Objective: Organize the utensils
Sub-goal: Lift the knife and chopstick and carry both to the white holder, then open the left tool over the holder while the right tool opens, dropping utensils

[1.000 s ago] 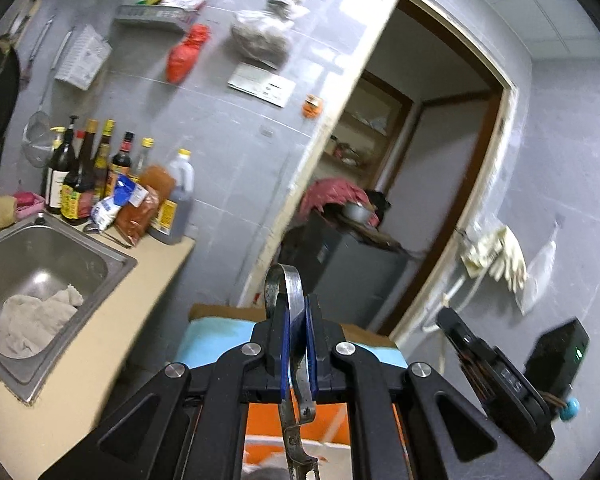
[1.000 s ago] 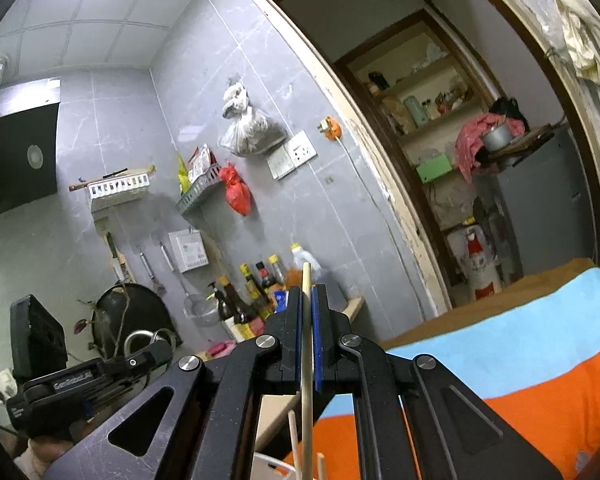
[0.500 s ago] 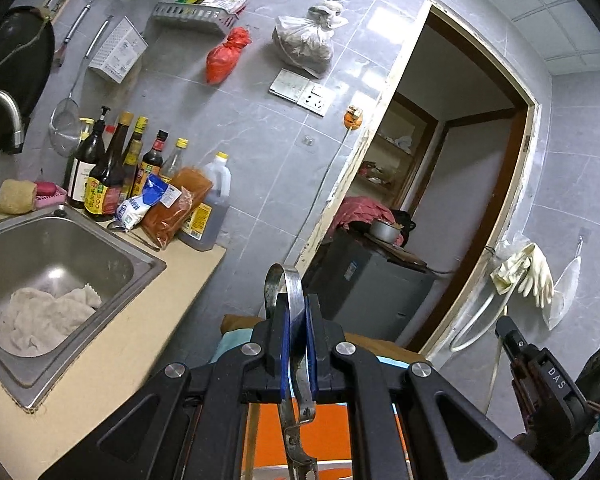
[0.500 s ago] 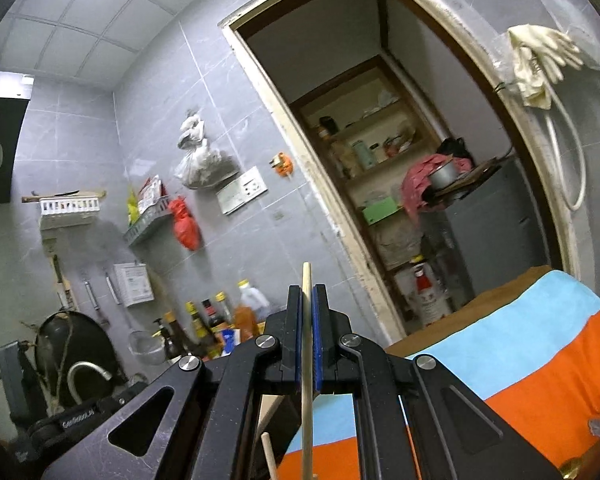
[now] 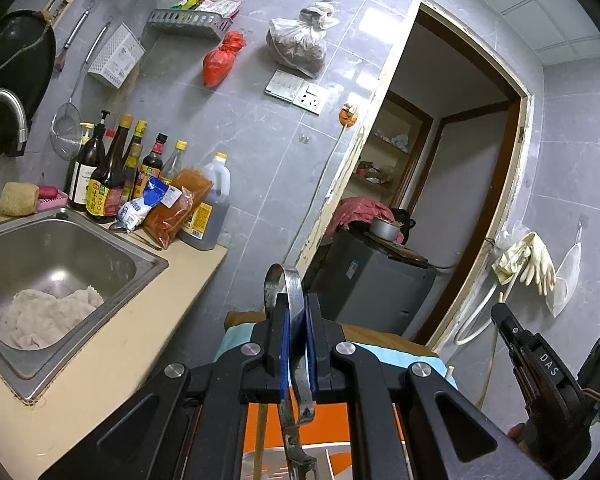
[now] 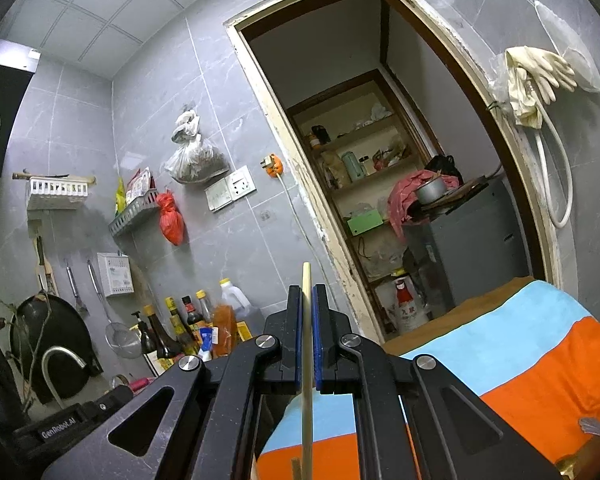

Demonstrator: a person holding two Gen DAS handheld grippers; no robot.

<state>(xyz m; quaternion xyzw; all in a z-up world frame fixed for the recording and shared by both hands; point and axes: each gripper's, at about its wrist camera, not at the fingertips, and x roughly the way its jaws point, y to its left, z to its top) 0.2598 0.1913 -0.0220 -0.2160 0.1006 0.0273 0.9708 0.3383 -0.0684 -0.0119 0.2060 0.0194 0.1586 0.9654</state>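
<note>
Both wrist cameras have swung since a second ago: the sink [image 5: 60, 264] now fills more of the left view at 9 o'clock, and the doorway [image 6: 384, 184] sits centred in the right view. Left gripper [image 5: 294, 344] is clenched on a metal utensil [image 5: 288, 292], whose looped end stands up at 12 o'clock above the blue pads while its shaft drops toward 6 o'clock. Right gripper [image 6: 307, 336] is clenched on a wooden chopstick [image 6: 307, 380], held nearly upright, tip just above the fingertips. An orange and blue cloth [image 6: 520, 360] lies below at 4 o'clock. Sauce bottles [image 5: 112, 176] line the counter beside the sink.
</note>
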